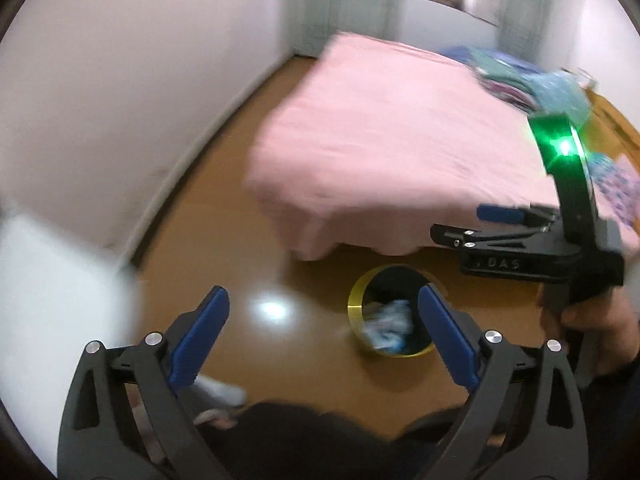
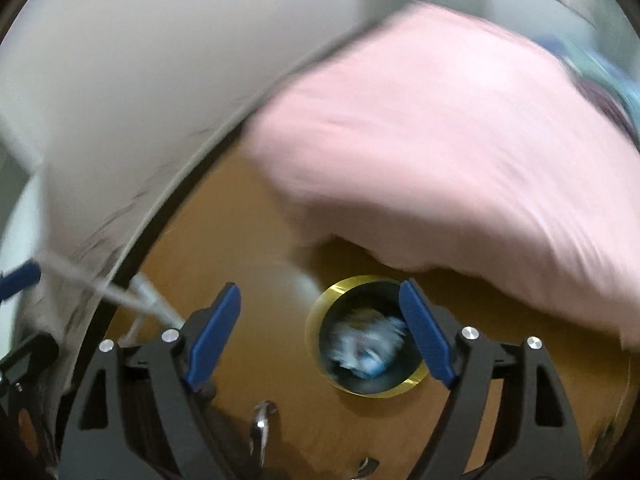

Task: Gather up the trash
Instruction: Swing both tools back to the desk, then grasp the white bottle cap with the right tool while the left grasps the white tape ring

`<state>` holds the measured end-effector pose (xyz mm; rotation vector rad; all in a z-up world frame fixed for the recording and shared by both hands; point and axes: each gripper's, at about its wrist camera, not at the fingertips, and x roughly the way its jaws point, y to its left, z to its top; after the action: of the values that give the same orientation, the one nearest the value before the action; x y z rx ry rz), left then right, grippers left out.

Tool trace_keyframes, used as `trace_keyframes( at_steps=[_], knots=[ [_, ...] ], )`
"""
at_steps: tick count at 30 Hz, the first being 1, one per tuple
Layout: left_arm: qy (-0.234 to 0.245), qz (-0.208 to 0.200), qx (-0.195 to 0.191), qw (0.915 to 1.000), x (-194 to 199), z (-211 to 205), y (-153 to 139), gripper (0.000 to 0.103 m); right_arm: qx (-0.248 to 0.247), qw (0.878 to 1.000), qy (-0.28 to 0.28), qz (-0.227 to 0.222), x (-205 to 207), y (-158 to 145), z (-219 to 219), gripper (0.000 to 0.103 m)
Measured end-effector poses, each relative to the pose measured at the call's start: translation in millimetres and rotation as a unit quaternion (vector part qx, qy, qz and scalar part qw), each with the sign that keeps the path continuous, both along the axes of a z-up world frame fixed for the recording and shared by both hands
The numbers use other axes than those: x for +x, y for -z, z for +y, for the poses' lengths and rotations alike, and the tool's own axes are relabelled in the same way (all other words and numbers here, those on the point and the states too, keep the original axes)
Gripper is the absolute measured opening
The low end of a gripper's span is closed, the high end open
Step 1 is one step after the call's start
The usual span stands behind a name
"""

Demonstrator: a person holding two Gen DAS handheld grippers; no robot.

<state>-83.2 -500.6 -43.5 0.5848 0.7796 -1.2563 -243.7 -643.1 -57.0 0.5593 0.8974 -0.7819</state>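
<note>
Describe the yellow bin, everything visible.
The yellow bin is a small round can with a glossy yellow-gold wall and rim and a dark inside. It stands upright on the wooden floor, open-topped, just off the corner of the pink bed. Crumpled white and blue trash lies inside. Nothing else touches it; blur hides finer detail.

Floor (image 1: 224, 216): wood-look boards, smooth, glossy, carrying a bright light reflection. Bin (image 1: 356, 304): smooth shiny wall with a metallic yellow-gold sheen, dark inside; it holds crumpled trash (image 1: 390, 322) that looks like white and blue paper or film, too blurred to tell which. Bed cover (image 1: 380, 140): pink cloth, matt, softly creased along the hanging edge. Wall (image 1: 120, 80): matt painted surface, scuffed near the skirting. Left claw (image 1: 324, 328): matt black plastic frame, blue matt pads (image 1: 198, 340), bright metal pivot pins. Right claw (image 2: 320, 324): same finish.
</note>
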Motion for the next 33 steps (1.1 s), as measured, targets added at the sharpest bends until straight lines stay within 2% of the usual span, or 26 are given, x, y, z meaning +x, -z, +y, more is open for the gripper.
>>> trace_keyframes(
  at_steps=[2, 4, 7, 10, 12, 15, 18, 20, 21, 22, 25, 27, 32, 33],
  knots=[
    [-0.042, -0.009, 0.002, 0.9991, 32.4, 40.7, -13.8, 0.093, -0.001, 0.997, -0.072, -0.015, 52.1, -17.3, 30.0, 0.08],
    [-0.091, -0.013, 0.0, 0.9958, 66.0, 86.0, -24.9, 0.093, 0.004, 0.988, -0.15, -0.033, 111.6, -34.1, 68.9, 0.082],
    [-0.192, -0.019, -0.013, 0.981, 118.8, 167.6, -39.8, 0.093, 0.011, 0.966, -0.255, -0.048, 189.2, -51.7, 127.9, 0.082],
    [-0.288, -0.005, -0.024, 0.9574, 164.4, 253.0, -48.2, 0.093, 0.028, 0.934, -0.351, -0.057, 262.0, -62.2, 191.6, 0.082],
    [-0.357, -0.012, -0.024, 0.9338, 188.7, 313.2, -50.3, 0.093, 0.045, 0.909, -0.409, -0.06, 310.9, -65.6, 239.1, 0.082],
    [-0.423, -0.02, -0.014, 0.9057, 208.7, 375.2, -49.7, 0.093, 0.054, 0.881, -0.467, -0.056, 365.2, -64.8, 295.3, 0.081],
    [-0.483, -0.012, -0.011, 0.8756, 221.5, 435.7, -43.9, 0.093, 0.054, 0.852, -0.52, -0.036, 418.6, -55.1, 354.6, 0.074],
    [-0.5, -0.006, -0.009, 0.8658, 223.0, 458.2, -39.1, 0.093, 0.049, 0.841, -0.539, -0.027, 436.1, -51.6, 383.4, 0.07],
    [-0.507, -0.002, -0.007, 0.8621, 223.6, 467.9, -35.7, 0.093, 0.046, 0.833, -0.551, -0.018, 451.6, -46.5, 399.6, 0.066],
    [-0.516, 0.004, -0.003, 0.8568, 226.1, 478.2, -30.7, 0.093, 0.042, 0.83, -0.556, -0.012, 462.8, -43.5, 406.4, 0.062],
    [-0.521, 0.014, 0.001, 0.8535, 231.4, 502.0, -20.8, 0.093, 0.024, 0.825, -0.564, 0.009, 489.3, -32.3, 426.8, 0.055],
    [-0.519, 0.015, 0.005, 0.8548, 236.6, 510.0, -16.3, 0.093, 0.02, 0.826, -0.564, 0.018, 504.3, -24.7, 432.1, 0.052],
    [-0.495, 0.009, 0.017, 0.8687, 256.1, 502.0, -9.4, 0.093, 0.004, 0.819, -0.573, 0.02, 520.4, -24.8, 443.4, 0.044],
    [-0.486, 0.008, 0.02, 0.8737, 261.8, 496.7, -9.1, 0.093, 0.003, 0.816, -0.577, 0.02, 520.4, -26.1, 444.3, 0.032]
  ],
)
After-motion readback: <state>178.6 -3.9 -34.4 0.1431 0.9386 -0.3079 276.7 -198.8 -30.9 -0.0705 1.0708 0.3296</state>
